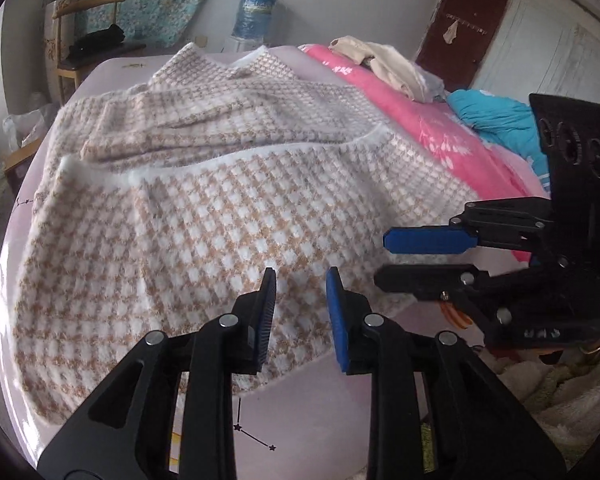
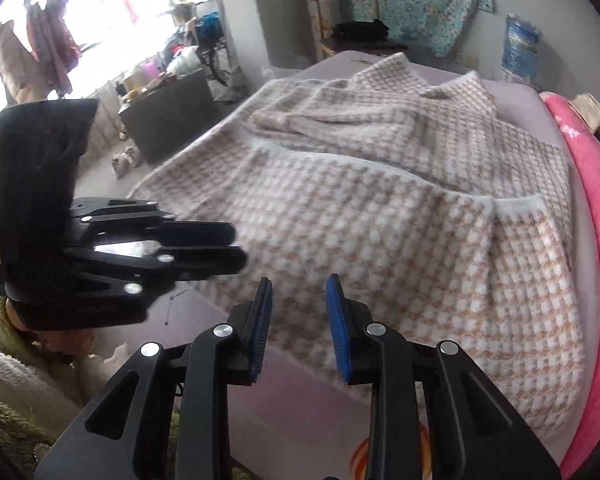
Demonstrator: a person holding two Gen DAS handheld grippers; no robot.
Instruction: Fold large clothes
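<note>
A large fleecy garment in a beige-and-white houndstooth check lies spread over a lilac bed sheet, with folded layers bunched at its far end. My left gripper hovers over the garment's near hem, jaws apart, nothing between them. My right gripper comes in sideways from the right over the hem corner. In the right wrist view the garment fills the middle. There my right gripper stands open above the near edge and sheet, empty. The left gripper sits at the left, narrowly parted.
A pink quilt runs along the bed's right side, with a blue quilt and a pile of pale clothes on it. Beyond the bed stand a wooden chair, a water bottle and a dark low table.
</note>
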